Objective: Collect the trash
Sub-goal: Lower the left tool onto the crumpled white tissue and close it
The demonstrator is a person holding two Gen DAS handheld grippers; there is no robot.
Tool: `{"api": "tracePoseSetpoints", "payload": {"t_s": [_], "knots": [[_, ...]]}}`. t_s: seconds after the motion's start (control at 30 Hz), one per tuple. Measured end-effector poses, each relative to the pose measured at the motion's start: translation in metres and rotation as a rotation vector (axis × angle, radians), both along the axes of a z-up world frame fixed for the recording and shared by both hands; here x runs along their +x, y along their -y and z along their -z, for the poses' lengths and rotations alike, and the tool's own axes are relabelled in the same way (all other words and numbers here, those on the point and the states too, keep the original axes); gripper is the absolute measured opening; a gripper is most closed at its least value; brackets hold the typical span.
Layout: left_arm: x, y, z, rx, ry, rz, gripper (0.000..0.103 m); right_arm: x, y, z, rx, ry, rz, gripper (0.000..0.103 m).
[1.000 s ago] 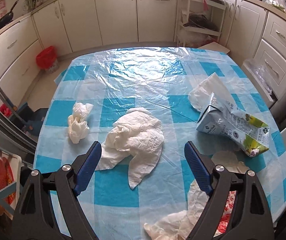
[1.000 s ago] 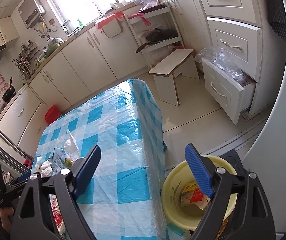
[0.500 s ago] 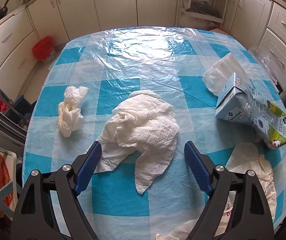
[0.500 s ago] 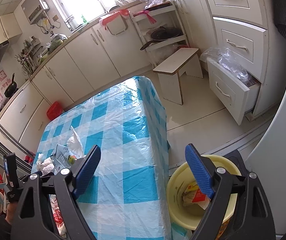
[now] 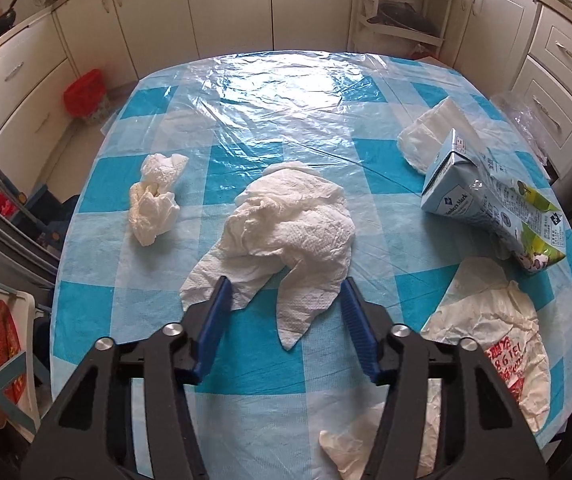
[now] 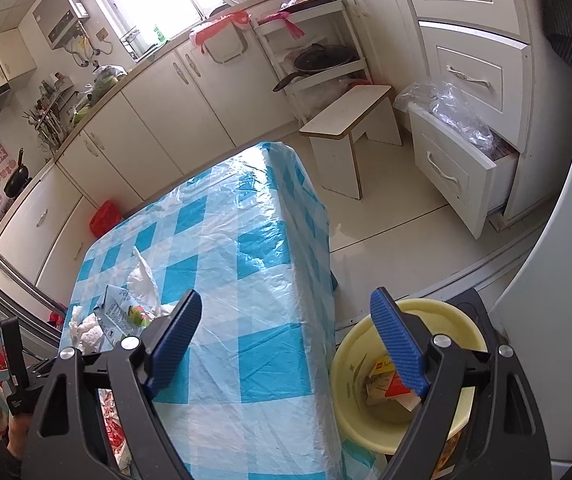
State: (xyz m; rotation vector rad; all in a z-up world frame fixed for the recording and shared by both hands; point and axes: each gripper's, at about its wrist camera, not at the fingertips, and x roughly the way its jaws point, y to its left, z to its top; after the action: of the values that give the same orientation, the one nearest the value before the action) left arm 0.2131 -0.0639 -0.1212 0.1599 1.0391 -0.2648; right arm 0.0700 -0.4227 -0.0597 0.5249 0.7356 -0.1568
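Left tongs (image 5: 284, 300) now lower and nearer than a second ago, jaws narrowed from wide to a partial gap, nothing held. Large tissue (image 5: 286, 236) directly ahead, its trailing flaps lying between the two blue pads (image 5: 214, 320); contact with the pads cannot be confirmed. Small crumpled tissue (image 5: 154, 196) ahead and to the left, well apart. Milk carton (image 5: 490, 200) ahead right, lying on its side against a white bag (image 5: 430, 136). Printed wrapper (image 5: 494, 336) just right of the right pad; one more tissue scrap (image 5: 354, 444) below the tongs. Judged as the closing phase of a pick on the large tissue: further closure needed, with slight descent so that the pads pinch paper rather than skim over it. Risk: plastic table cover (image 5: 278, 92) pinched together with the tissue. Right tongs (image 6: 286, 326) wide, nothing held, essentially unchanged, hovering above the table edge with the yellow bin (image 6: 402, 364) under the right pad, floor level, already holding some packaging. Most trash not yet collected.
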Motion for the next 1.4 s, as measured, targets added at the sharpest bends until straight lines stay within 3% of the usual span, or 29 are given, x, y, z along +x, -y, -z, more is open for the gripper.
{"api": "tracePoseSetpoints", "payload": {"t_s": [0.1,0.17,0.53,0.63,0.7,0.83,0.9,1.0,1.1,1.33,1.4], "knots": [[-0.003,-0.016,-0.003,-0.065,-0.030,-0.018,0.012,-0.001,0.001,0.000,0.005,0.002,0.001,0.083],[-0.007,-0.029,-0.003,-0.116,-0.052,-0.039,0.005,-0.002,0.001,0.000,0.008,0.003,0.002,0.083],[-0.040,-0.076,0.003,-0.239,-0.019,-0.078,0.004,-0.004,-0.001,-0.001,0.009,0.003,-0.015,0.083],[-0.041,-0.078,0.003,-0.238,0.003,-0.075,0.011,-0.002,-0.002,-0.001,0.009,0.003,-0.024,0.083],[-0.041,-0.078,0.001,-0.247,0.016,-0.082,0.028,-0.002,-0.005,-0.002,0.007,0.004,-0.032,0.083],[-0.034,-0.075,-0.009,-0.253,0.059,-0.085,0.050,0.000,-0.011,-0.001,0.003,-0.001,-0.056,0.083],[-0.027,-0.067,-0.016,-0.230,0.087,-0.072,0.070,0.001,-0.013,0.000,0.004,-0.006,-0.065,0.083],[-0.010,-0.044,-0.025,-0.160,0.131,-0.031,0.081,0.004,-0.017,0.002,0.003,-0.012,-0.077,0.083],[0.010,-0.021,-0.026,-0.085,0.139,0.008,0.086,0.006,-0.018,0.003,0.000,-0.019,-0.085,0.083],[0.038,0.009,-0.001,-0.020,0.059,0.058,0.086,0.008,-0.018,0.006,0.009,-0.026,-0.090,0.083],[0.038,0.010,0.005,-0.026,0.046,0.056,0.074,0.010,-0.019,0.006,0.009,-0.028,-0.097,0.083]]}}
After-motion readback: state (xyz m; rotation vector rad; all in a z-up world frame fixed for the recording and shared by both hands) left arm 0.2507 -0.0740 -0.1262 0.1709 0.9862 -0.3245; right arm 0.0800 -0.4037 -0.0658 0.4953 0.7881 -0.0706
